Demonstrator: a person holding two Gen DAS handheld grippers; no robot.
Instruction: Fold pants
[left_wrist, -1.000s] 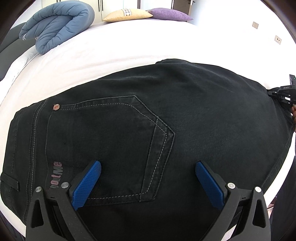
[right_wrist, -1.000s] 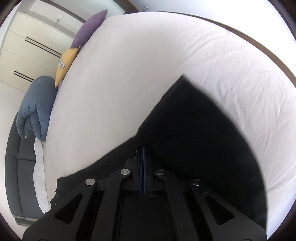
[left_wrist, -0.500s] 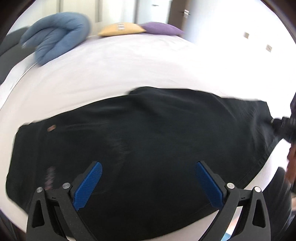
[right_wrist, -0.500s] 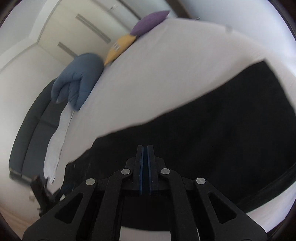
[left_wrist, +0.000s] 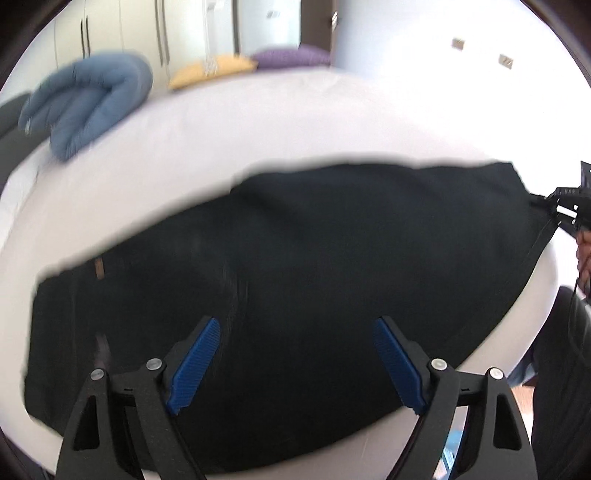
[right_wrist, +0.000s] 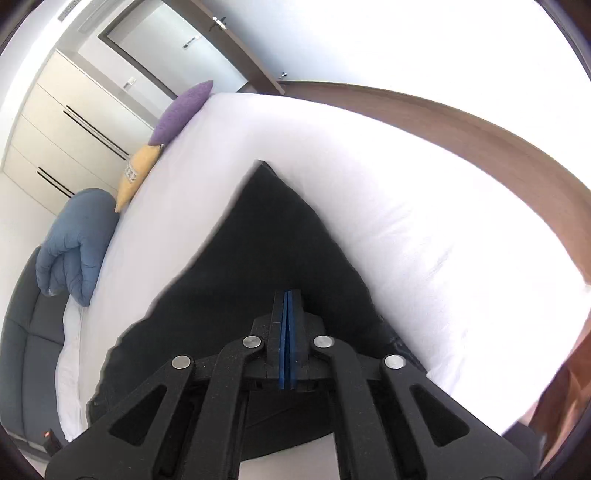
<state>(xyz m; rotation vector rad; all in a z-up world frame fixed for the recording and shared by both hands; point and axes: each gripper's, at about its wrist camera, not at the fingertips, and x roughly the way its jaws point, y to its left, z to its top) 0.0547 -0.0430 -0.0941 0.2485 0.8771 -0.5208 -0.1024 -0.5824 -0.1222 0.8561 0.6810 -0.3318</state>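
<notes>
A wide bed (left_wrist: 280, 122) with a plain white sheet fills the room's middle. Along its far edge sit a rolled blue duvet (left_wrist: 88, 99), a yellow cushion (left_wrist: 214, 70) and a purple cushion (left_wrist: 291, 57), with pale wardrobe doors (right_wrist: 55, 122) behind them.

Black pants (left_wrist: 295, 288) lie spread across the near half of the bed, dark denim, running from left to right. They look to be doubled lengthwise already, one leg over the other, with a small copper rivet (left_wrist: 98, 268) showing near the left end where the waist seems to be; motion blur makes the seams hard to read.

The right gripper (right_wrist: 287, 295) has its blue pads pressed together on an edge of the pants at the right end, the fabric drawn up to a point under it; seen from the left wrist camera, it sits at the far right with cloth stretched toward it. The left gripper (left_wrist: 295, 354) hangs above the middle of the pants with its blue fingers (left_wrist: 195, 360) spread wide, holding nothing.

By my judgement the folding is partway: the lengthwise fold appears done, while the crosswise folds, bringing the leg end over toward the waist, remain.
</notes>
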